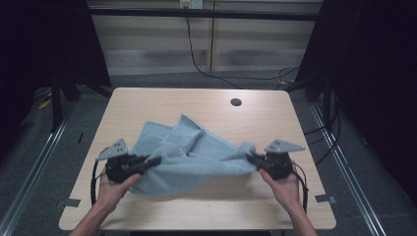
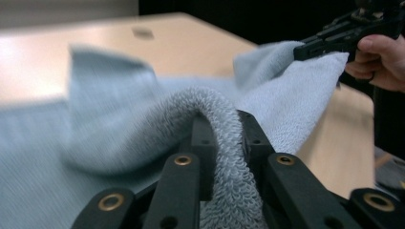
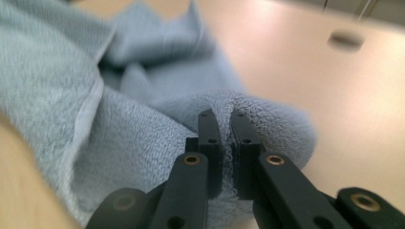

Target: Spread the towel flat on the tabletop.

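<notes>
A light blue terry towel [image 1: 189,157] lies rumpled and partly folded across the middle of the wooden table [image 1: 196,101]. My left gripper [image 1: 153,161] is shut on the towel's left edge, and a thick fold of cloth [image 2: 224,138] bulges between its jaws. My right gripper [image 1: 252,159] is shut on the towel's right edge, with the pile [image 3: 224,143] squeezed between its jaws. Between the two grippers the towel hangs slightly lifted. In the left gripper view the right gripper [image 2: 305,47] shows farther off, held by a hand [image 2: 382,59].
A round cable hole [image 1: 236,102] sits in the table near its far edge. Bare tabletop lies beyond the towel and along the near edge. Dark frame posts and cables stand around the table, with grey floor on both sides.
</notes>
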`<state>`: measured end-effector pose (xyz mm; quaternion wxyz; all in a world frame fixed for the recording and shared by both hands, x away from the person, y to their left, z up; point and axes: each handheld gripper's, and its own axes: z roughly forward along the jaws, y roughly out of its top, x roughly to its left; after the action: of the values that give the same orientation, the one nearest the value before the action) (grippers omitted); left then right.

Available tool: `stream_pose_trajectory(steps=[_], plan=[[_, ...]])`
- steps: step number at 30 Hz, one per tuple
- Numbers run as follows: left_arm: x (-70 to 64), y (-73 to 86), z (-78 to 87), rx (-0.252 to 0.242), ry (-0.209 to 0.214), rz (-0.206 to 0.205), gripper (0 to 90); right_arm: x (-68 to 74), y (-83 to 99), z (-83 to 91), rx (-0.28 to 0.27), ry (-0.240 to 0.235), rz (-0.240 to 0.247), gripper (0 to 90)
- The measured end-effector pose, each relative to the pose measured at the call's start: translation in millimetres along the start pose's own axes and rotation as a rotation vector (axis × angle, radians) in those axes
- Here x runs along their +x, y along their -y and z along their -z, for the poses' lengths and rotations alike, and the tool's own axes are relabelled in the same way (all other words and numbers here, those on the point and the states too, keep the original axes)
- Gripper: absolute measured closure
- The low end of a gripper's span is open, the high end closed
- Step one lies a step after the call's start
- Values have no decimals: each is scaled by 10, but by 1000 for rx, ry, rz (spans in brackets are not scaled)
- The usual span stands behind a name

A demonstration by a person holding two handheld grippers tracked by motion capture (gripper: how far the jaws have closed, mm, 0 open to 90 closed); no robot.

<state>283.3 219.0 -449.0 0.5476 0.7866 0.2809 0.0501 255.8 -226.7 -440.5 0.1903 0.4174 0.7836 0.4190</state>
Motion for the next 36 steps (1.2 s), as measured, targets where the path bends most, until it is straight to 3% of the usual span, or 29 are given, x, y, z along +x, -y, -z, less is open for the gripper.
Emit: stream_pose_trajectory(steps=[2,4,7,9,10,11,13,15,17,18,19,20,21,22,24,25,27,28,29,33,36], plan=[[-49,62,-14,24,5,-1,784,31,89,22,16,-7,-11,854],[-147,212,-22,84,43,-2,762,101,311,71,63,-26,-40,837],[-193,277,4,102,64,9,714,164,421,117,97,-35,-52,776],[-224,292,60,90,79,17,684,178,433,146,93,-39,-49,740],[-211,258,126,64,83,13,604,196,410,200,78,-38,-55,679],[-211,258,126,64,83,13,584,196,379,220,71,-39,-57,652],[-140,152,181,-1,49,32,538,177,296,238,43,-43,-58,594],[-105,111,194,-22,26,34,508,150,202,206,24,-42,-50,563],[6,-1,171,-49,-78,12,527,113,126,112,16,-72,-38,551],[6,-1,171,-49,-78,12,532,113,126,112,16,-72,-38,551],[140,-34,84,-42,-60,56,539,76,71,-48,23,-91,-41,538],[140,-34,84,-42,-60,56,548,53,48,-146,30,-115,-36,534],[260,-23,-41,-12,-96,73,553,34,27,-245,40,-124,-29,525],[325,0,-116,11,-96,88,549,15,3,-349,52,-127,-25,516],[393,71,-258,84,-127,91,538,-23,-51,-554,73,-148,-26,495],[423,112,-320,141,-100,87,519,-42,-81,-655,89,-157,-34,464],[417,167,-355,160,-111,70,518,-59,-112,-754,117,-167,-49,434],[410,215,-387,188,-116,59,518,-75,-157,-935,137,-156,-20,420],[414,287,-451,249,-83,60,519,-92,-172,-1026,135,-158,-19,401],[414,310,-464,257,-75,53,571,-136,-219,-1286,146,-149,-9,378],[417,322,-449,260,-69,46,617,-138,-225,-1351,153,-120,3,377]])
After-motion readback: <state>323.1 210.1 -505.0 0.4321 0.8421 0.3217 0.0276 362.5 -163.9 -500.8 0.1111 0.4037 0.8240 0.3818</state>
